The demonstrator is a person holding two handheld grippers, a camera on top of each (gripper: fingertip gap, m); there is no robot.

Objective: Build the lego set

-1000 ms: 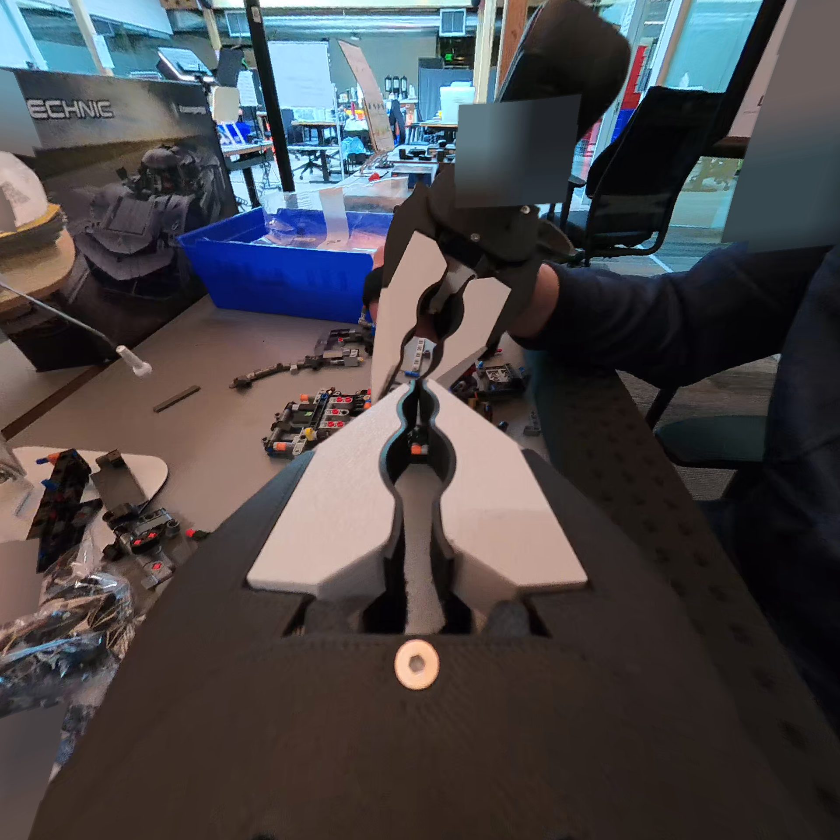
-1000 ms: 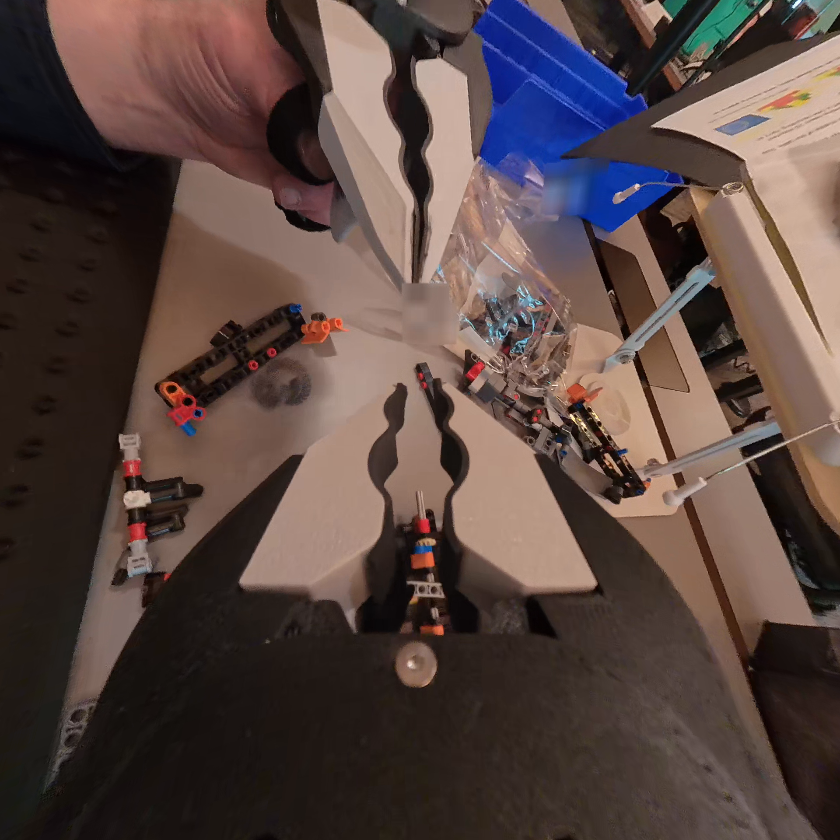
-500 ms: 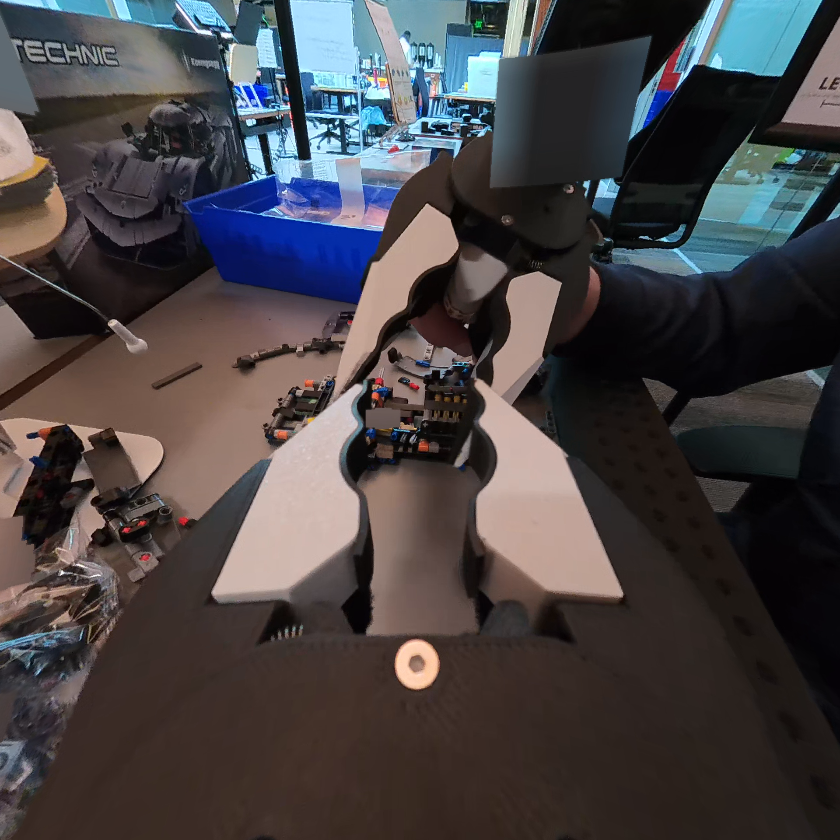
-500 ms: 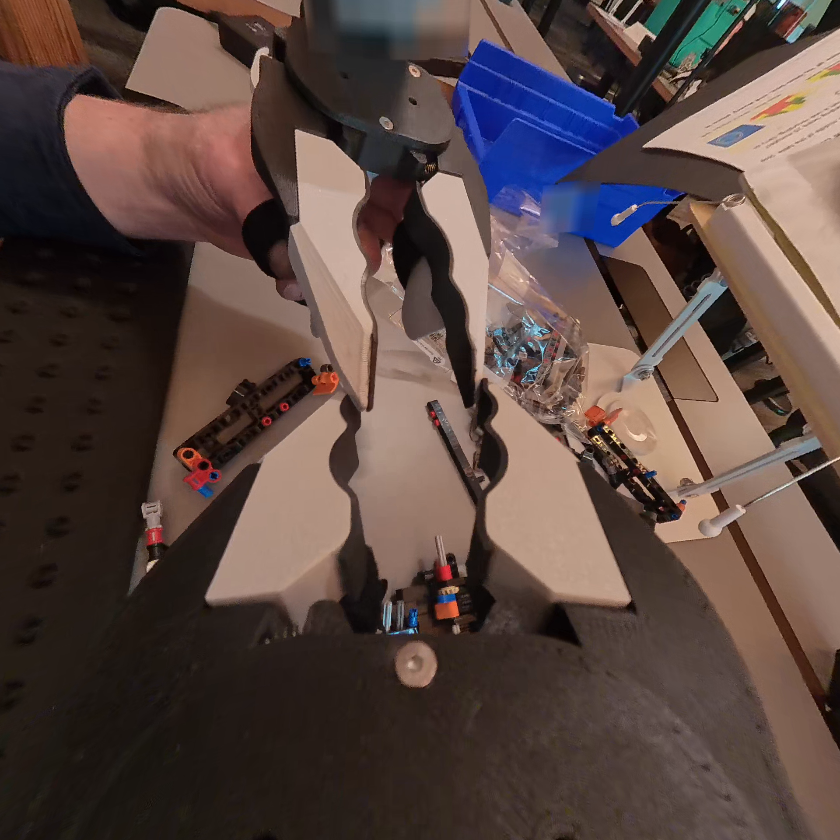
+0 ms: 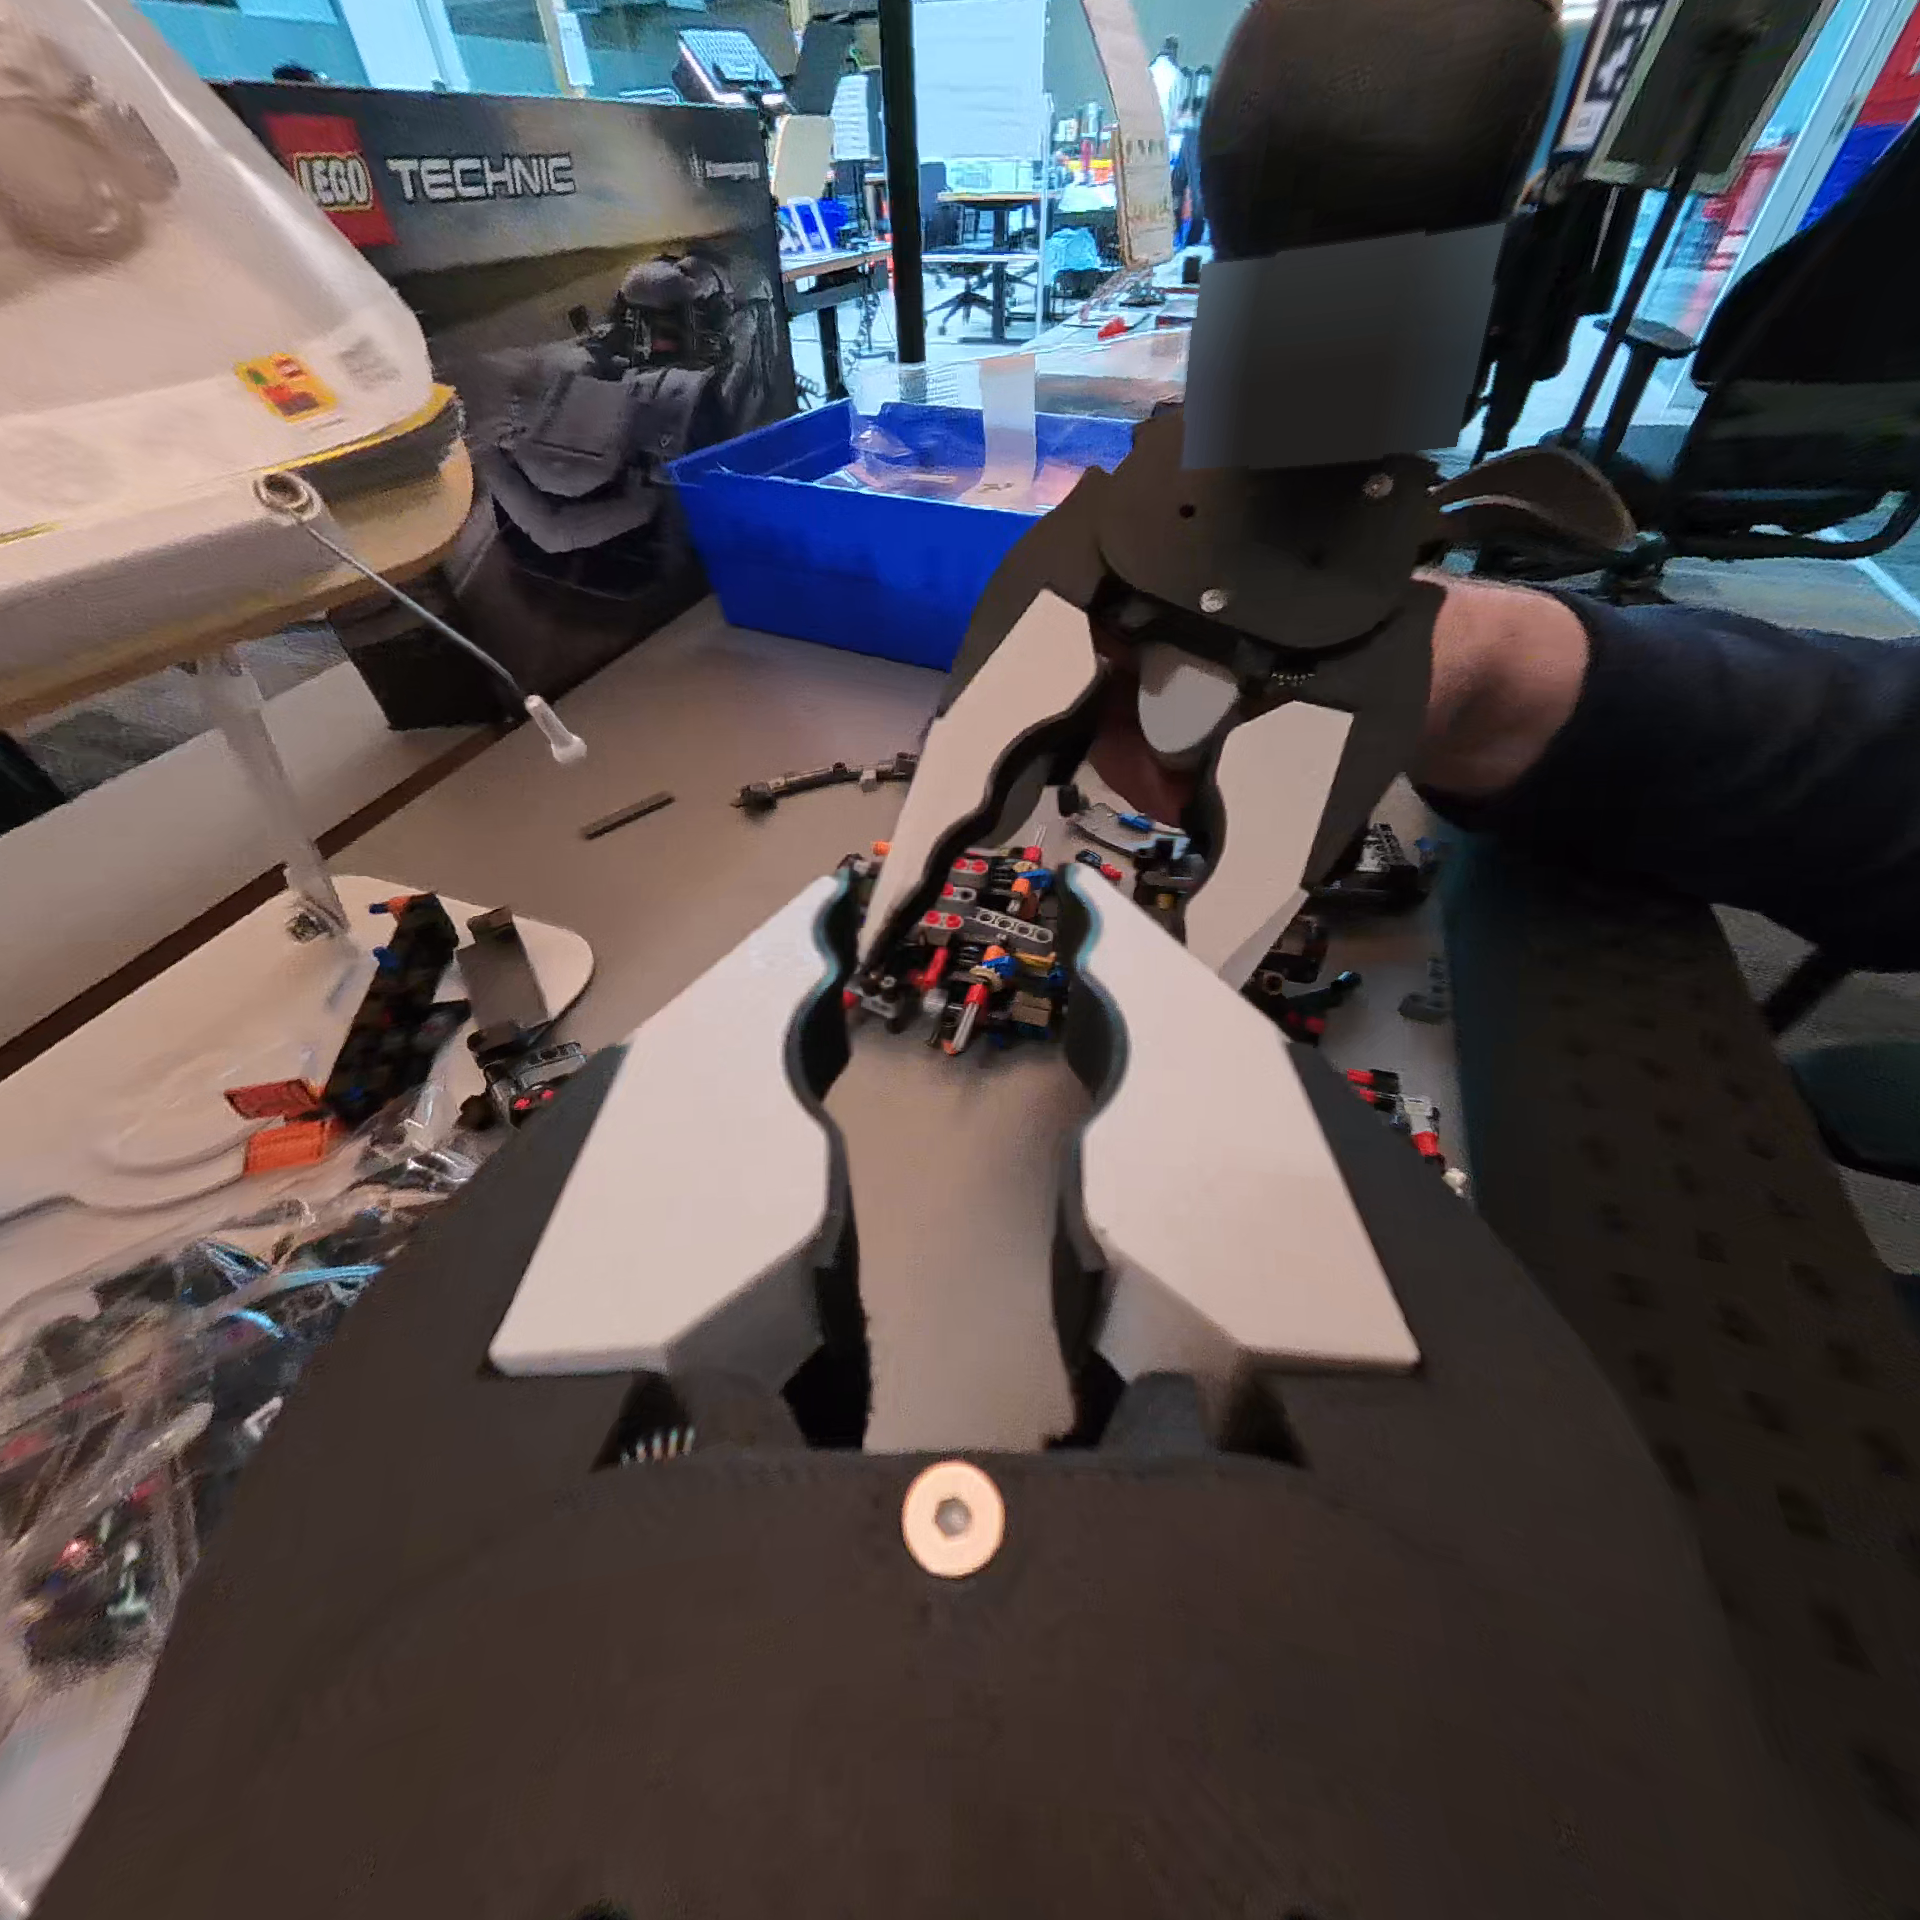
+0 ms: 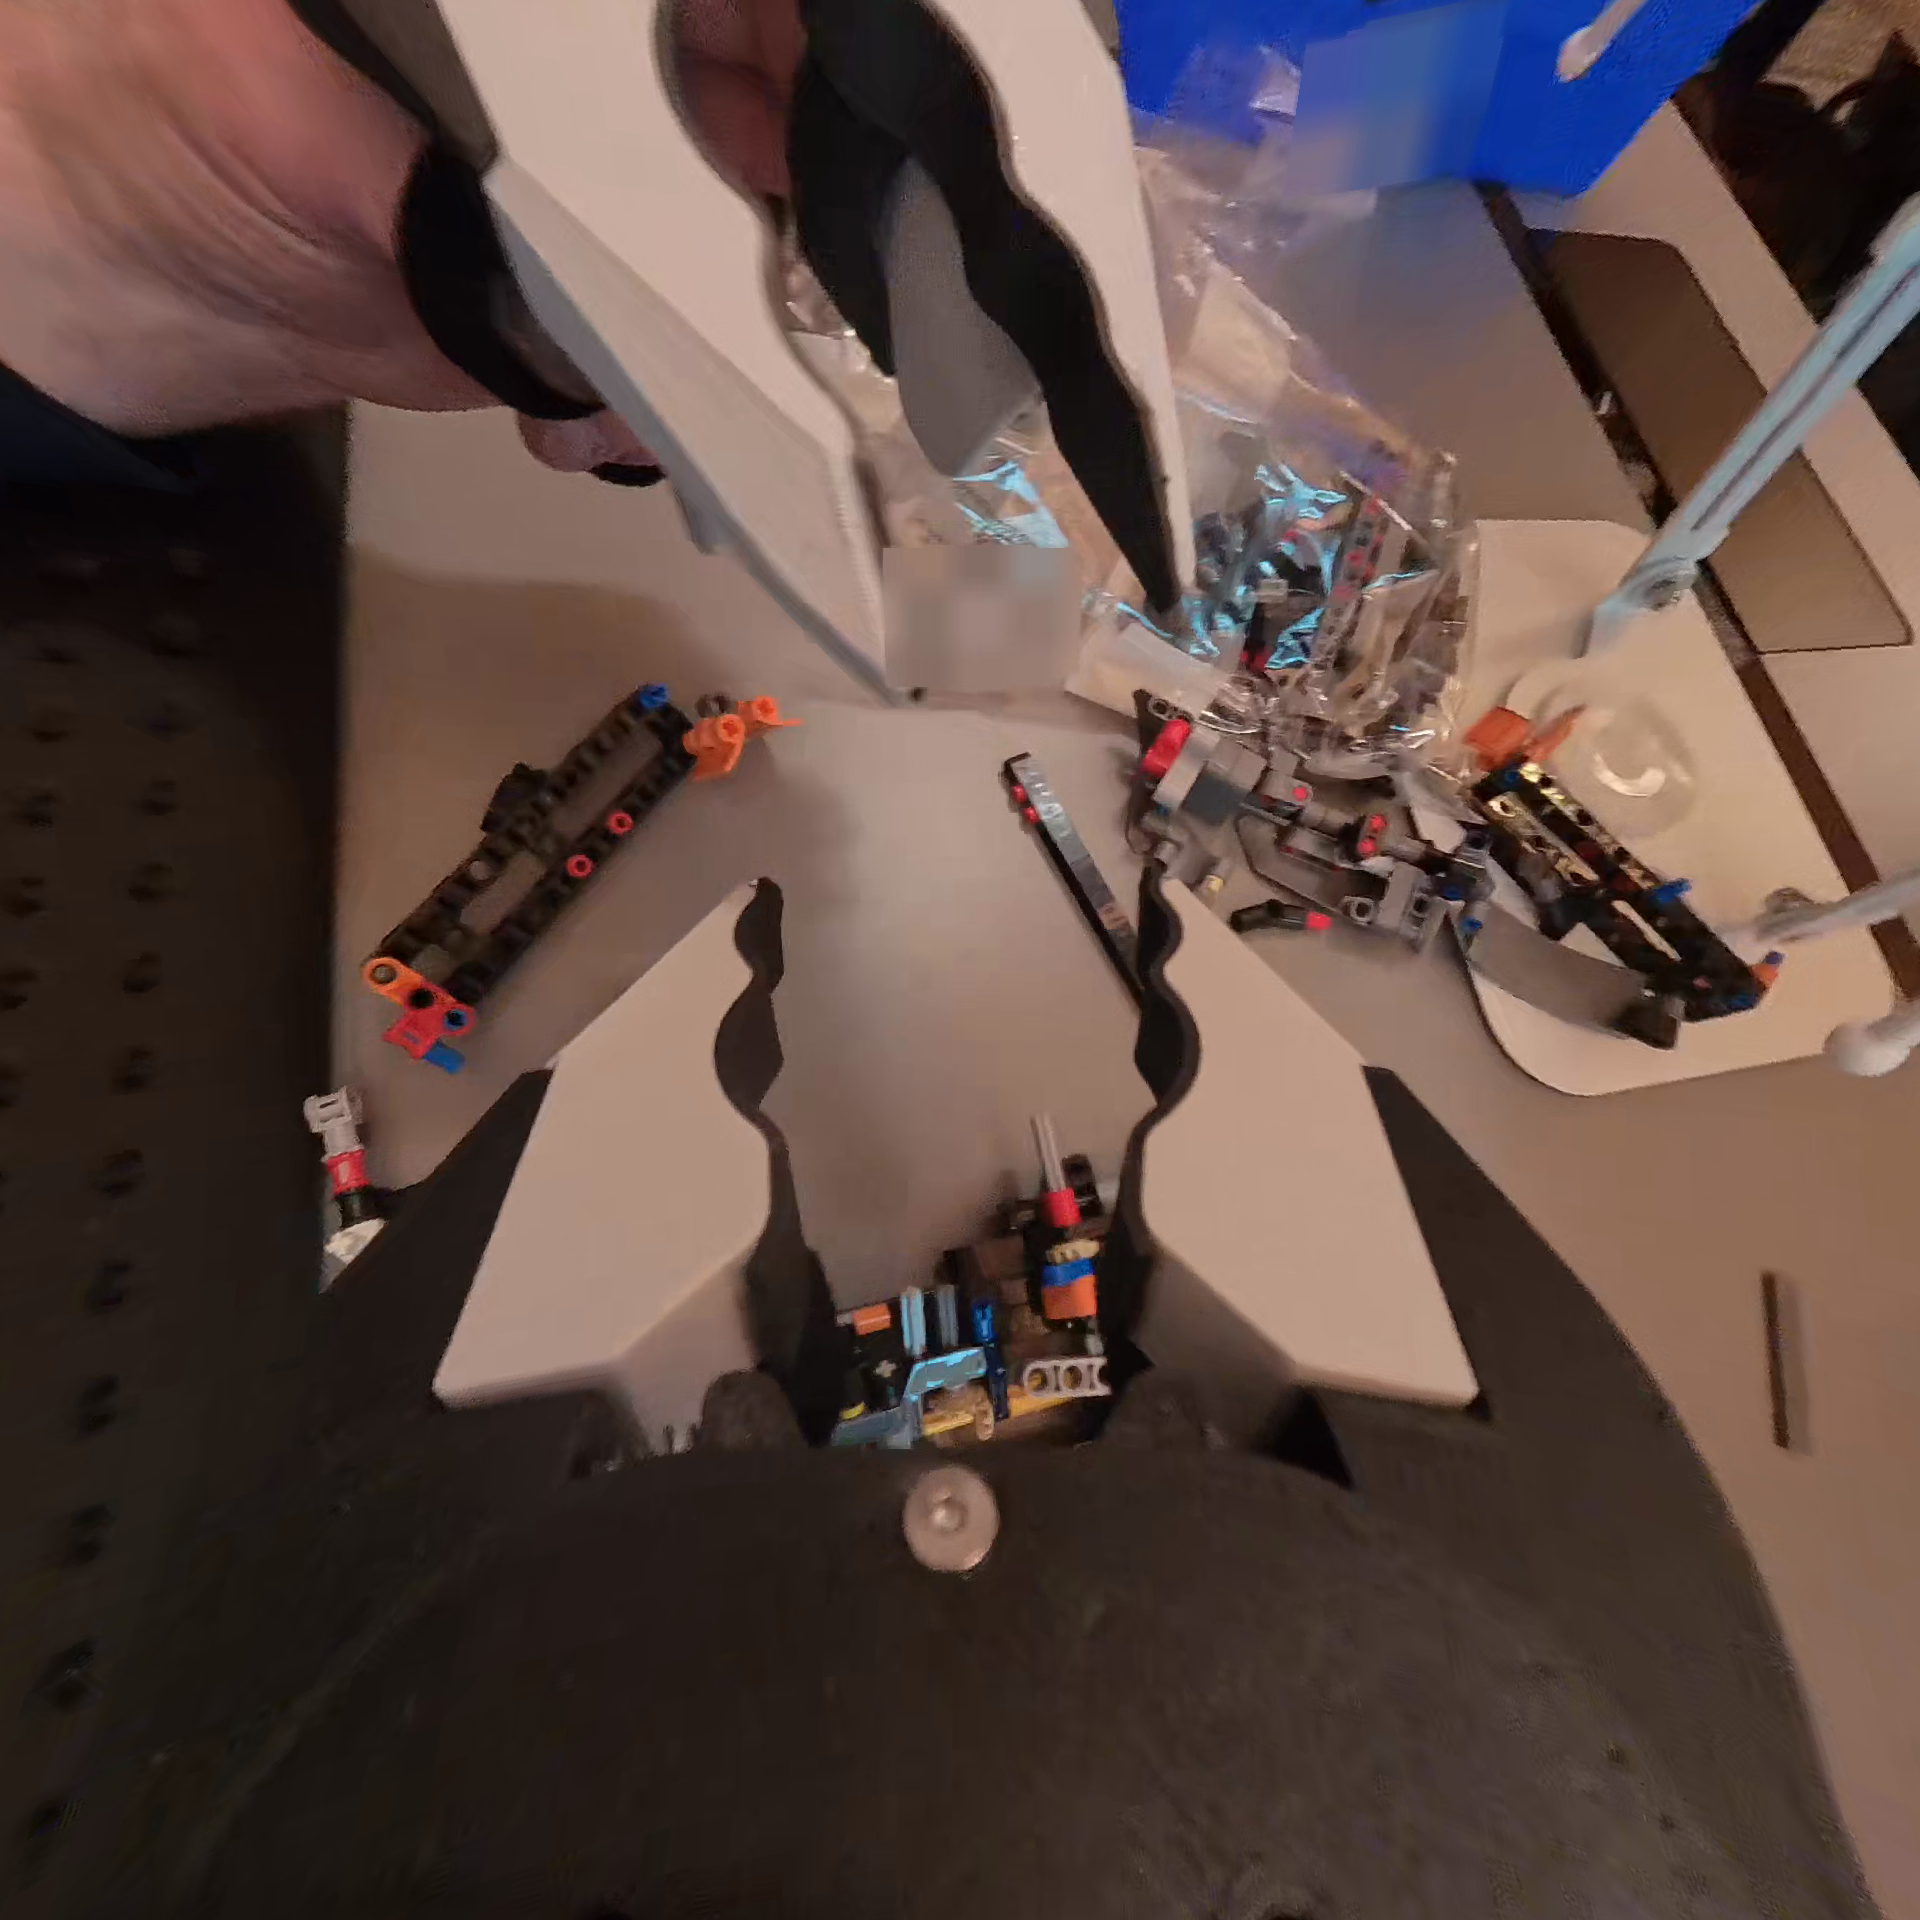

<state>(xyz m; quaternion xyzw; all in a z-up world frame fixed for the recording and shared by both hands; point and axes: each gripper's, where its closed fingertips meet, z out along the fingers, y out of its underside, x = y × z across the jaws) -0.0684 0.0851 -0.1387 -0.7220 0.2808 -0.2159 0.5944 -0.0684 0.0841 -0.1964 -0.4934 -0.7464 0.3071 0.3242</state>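
Now both claws gape wide, holding nothing. From the right wrist view, left to right: a black beam frame near the desk edge, the left claw above, the right claw — the small lego assembly lies between its fingers, near their base — then a parts bag.

Counting the things on the grey table

Two grippers with white fingers: one, two. One blue plastic bin. One big dark cardboard box. One clear plastic bag of small pieces. One long black brick frame with orange ends. One thin black stick.
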